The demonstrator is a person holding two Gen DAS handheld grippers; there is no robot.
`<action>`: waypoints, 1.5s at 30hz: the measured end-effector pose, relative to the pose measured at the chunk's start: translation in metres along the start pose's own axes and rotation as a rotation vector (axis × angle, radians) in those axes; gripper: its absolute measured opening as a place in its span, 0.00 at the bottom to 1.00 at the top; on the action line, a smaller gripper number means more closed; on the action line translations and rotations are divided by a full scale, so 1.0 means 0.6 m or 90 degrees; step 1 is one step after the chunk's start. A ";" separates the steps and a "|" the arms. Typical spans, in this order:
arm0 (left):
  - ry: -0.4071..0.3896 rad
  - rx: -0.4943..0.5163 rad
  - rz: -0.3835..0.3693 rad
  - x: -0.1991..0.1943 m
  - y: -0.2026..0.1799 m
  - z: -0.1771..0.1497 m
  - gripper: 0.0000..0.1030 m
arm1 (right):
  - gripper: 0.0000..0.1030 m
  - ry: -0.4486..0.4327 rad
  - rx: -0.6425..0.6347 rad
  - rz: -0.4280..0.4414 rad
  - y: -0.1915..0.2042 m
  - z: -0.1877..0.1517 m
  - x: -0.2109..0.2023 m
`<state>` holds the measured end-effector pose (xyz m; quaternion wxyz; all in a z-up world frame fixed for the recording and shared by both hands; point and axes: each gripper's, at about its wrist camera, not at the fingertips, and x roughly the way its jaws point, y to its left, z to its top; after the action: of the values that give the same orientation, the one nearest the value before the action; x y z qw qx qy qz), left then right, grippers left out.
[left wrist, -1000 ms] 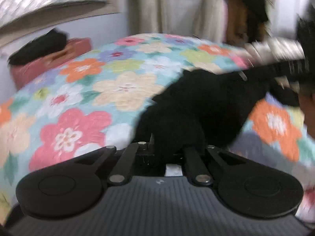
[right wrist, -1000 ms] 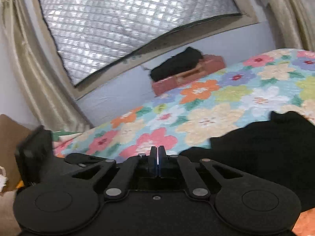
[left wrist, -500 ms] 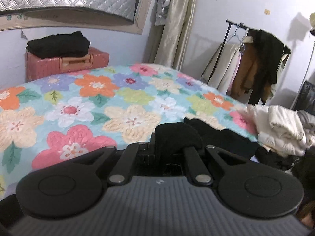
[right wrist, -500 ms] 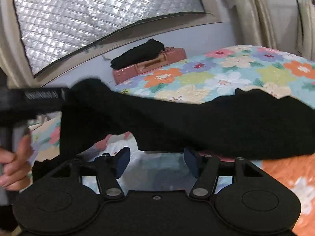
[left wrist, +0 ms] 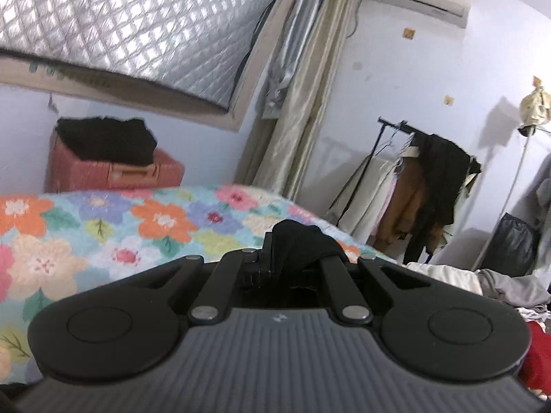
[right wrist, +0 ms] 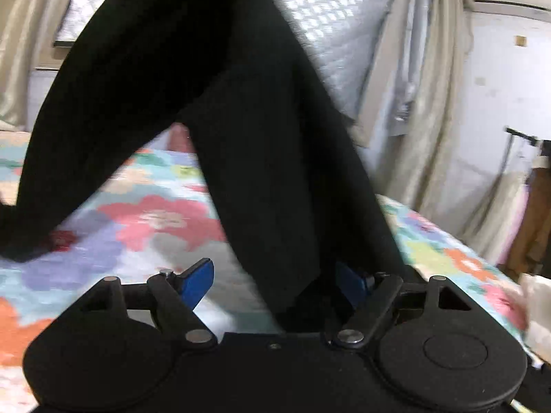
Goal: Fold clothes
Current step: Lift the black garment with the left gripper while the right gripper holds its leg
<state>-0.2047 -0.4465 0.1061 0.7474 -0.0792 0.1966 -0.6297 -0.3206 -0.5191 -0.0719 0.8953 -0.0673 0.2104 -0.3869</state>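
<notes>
My left gripper (left wrist: pixel 292 251) is shut on a bunch of black garment (left wrist: pixel 299 241), held high above the floral bedspread (left wrist: pixel 103 227). In the right wrist view the same black garment (right wrist: pixel 241 120) hangs down from above in two long parts over the bedspread (right wrist: pixel 137 227). My right gripper (right wrist: pixel 275 280) is open, its blue fingertips (right wrist: pixel 198 280) wide apart, and the hanging cloth drops between the jaws without being gripped.
A pink suitcase (left wrist: pixel 113 168) with folded black clothes (left wrist: pixel 106 141) on top stands behind the bed. A clothes rack (left wrist: pixel 423 186) with hanging coats is at the right. A pile of light clothes (left wrist: pixel 482 285) lies beside the bed. Curtains (left wrist: pixel 296 103) hang by the quilted window cover.
My left gripper has lifted the garment up off the bed. My right gripper went from shut to open, and the garment now hangs in front of it.
</notes>
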 end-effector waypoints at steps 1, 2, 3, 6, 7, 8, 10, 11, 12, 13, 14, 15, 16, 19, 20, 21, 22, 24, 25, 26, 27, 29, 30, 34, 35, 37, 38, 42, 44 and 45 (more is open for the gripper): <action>-0.007 0.004 -0.002 -0.010 -0.005 0.004 0.04 | 0.79 -0.001 0.010 -0.005 0.004 0.000 -0.002; -0.014 0.006 -0.004 -0.020 -0.008 0.007 0.04 | 0.76 -0.002 0.026 -0.005 0.004 -0.001 -0.009; -0.021 0.009 -0.005 -0.032 -0.010 0.012 0.04 | 0.69 -0.003 0.045 -0.003 0.004 -0.002 -0.017; -0.040 0.019 0.018 -0.061 -0.007 0.023 0.04 | 0.51 -0.009 0.106 0.018 -0.015 -0.007 -0.047; -0.044 0.022 0.031 -0.070 -0.004 0.026 0.04 | 0.45 -0.017 0.120 0.035 -0.026 -0.009 -0.059; -0.048 0.026 0.044 -0.080 0.000 0.030 0.04 | 0.33 -0.020 0.123 0.046 -0.036 -0.010 -0.068; -0.055 0.015 0.053 -0.097 0.013 0.032 0.04 | 0.11 -0.014 0.109 0.071 -0.054 -0.002 -0.076; -0.056 0.009 0.056 -0.103 0.020 0.033 0.04 | 0.05 -0.011 0.106 0.083 -0.062 0.004 -0.078; -0.055 0.004 0.060 -0.108 0.027 0.032 0.04 | 0.05 -0.011 0.108 0.089 -0.069 0.010 -0.080; -0.054 -0.001 0.066 -0.113 0.033 0.032 0.04 | 0.04 -0.012 0.108 0.091 -0.076 0.016 -0.083; -0.053 -0.007 0.071 -0.117 0.039 0.032 0.04 | 0.04 -0.014 0.109 0.093 -0.083 0.021 -0.087; -0.052 -0.014 0.077 -0.121 0.045 0.034 0.04 | 0.04 -0.016 0.113 0.098 -0.091 0.030 -0.092; -0.053 -0.020 0.083 -0.126 0.050 0.038 0.04 | 0.04 -0.018 0.119 0.104 -0.098 0.040 -0.098; -0.079 -0.029 0.089 -0.146 0.062 0.050 0.04 | 0.04 -0.046 0.124 0.101 -0.127 0.081 -0.136; -0.087 -0.030 0.090 -0.154 0.064 0.054 0.04 | 0.04 -0.058 0.120 0.096 -0.139 0.100 -0.151; -0.096 -0.032 0.087 -0.164 0.063 0.058 0.04 | 0.03 -0.072 0.120 0.094 -0.154 0.122 -0.163; -0.106 -0.033 0.083 -0.175 0.062 0.063 0.04 | 0.03 -0.088 0.124 0.094 -0.173 0.148 -0.174; -0.125 -0.034 0.075 -0.197 0.059 0.074 0.04 | 0.03 -0.123 0.128 0.092 -0.213 0.201 -0.196; -0.131 -0.043 0.066 -0.209 0.057 0.079 0.04 | 0.03 -0.142 0.126 0.091 -0.232 0.227 -0.206; -0.133 -0.059 0.053 -0.221 0.054 0.086 0.04 | 0.03 -0.155 0.135 0.102 -0.251 0.249 -0.207; -0.133 -0.077 0.039 -0.234 0.051 0.094 0.04 | 0.03 -0.164 0.159 0.127 -0.276 0.270 -0.203; -0.118 -0.079 0.043 -0.247 0.038 0.109 0.04 | 0.03 -0.157 0.188 0.171 -0.308 0.293 -0.176; -0.105 -0.077 0.046 -0.247 0.035 0.113 0.04 | 0.03 -0.145 0.194 0.191 -0.319 0.300 -0.161; -0.021 -0.054 0.085 -0.191 0.062 0.070 0.05 | 0.03 -0.045 0.228 0.260 -0.321 0.298 -0.044; 0.007 -0.046 0.106 -0.171 0.076 0.051 0.05 | 0.03 -0.027 0.226 0.254 -0.307 0.290 -0.019; 0.072 -0.029 0.169 -0.123 0.116 0.001 0.05 | 0.03 0.005 0.222 0.241 -0.279 0.273 0.035; 0.100 -0.020 0.191 -0.102 0.138 -0.022 0.05 | 0.03 0.021 0.221 0.238 -0.263 0.264 0.064; 0.219 0.006 0.250 -0.015 0.226 -0.096 0.05 | 0.05 0.062 0.199 0.264 -0.212 0.243 0.157; 0.265 0.032 0.278 0.032 0.263 -0.122 0.07 | 0.06 0.124 0.197 0.260 -0.191 0.216 0.203; 0.290 0.036 0.289 0.052 0.282 -0.131 0.09 | 0.08 0.157 0.196 0.258 -0.181 0.201 0.226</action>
<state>-0.0775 -0.4336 -0.0335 0.8073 0.1305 0.3540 -0.4539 -0.2577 -0.6972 0.0239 0.9216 0.1607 0.2655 -0.2330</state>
